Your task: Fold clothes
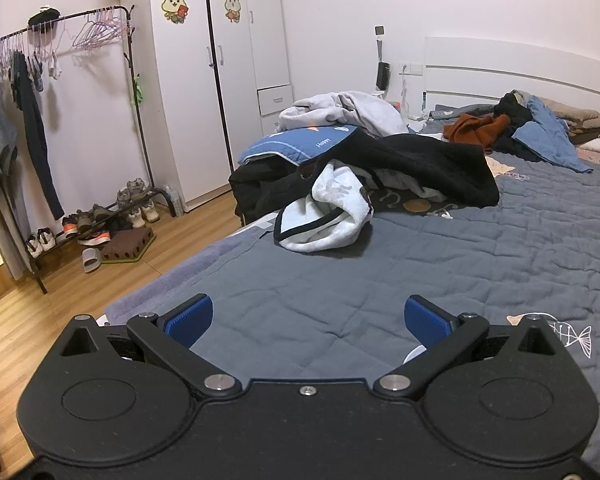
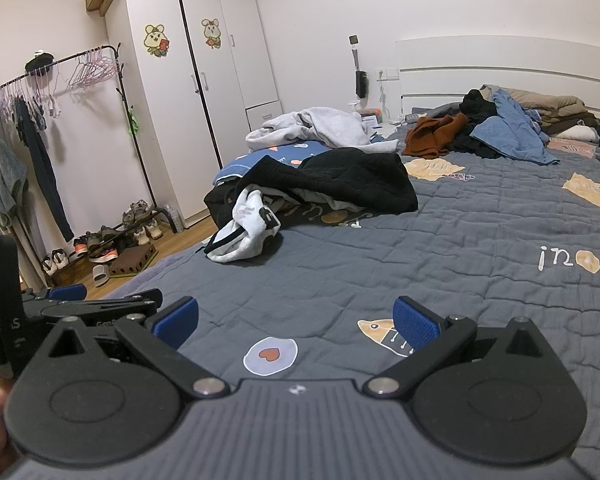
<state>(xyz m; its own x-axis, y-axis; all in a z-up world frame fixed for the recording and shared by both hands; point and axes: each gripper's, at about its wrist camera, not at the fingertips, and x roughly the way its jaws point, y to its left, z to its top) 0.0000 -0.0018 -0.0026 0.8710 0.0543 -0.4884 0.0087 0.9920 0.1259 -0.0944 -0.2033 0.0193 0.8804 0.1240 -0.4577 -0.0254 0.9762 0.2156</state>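
Clothes (image 1: pixel 364 184) lie heaped on the quilt (image 1: pixel 480 248) well ahead of the left gripper (image 1: pixel 307 318) and right gripper (image 2: pixel 296 320), both spread empty.

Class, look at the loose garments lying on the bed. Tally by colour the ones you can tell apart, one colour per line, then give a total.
Black: 2, black jacket and black heap
White with black trim: 1, white garment
Light grey: 1, grey garment
Rust brown: 1, brown garment
Blue: 1, blue garment
Total: 6
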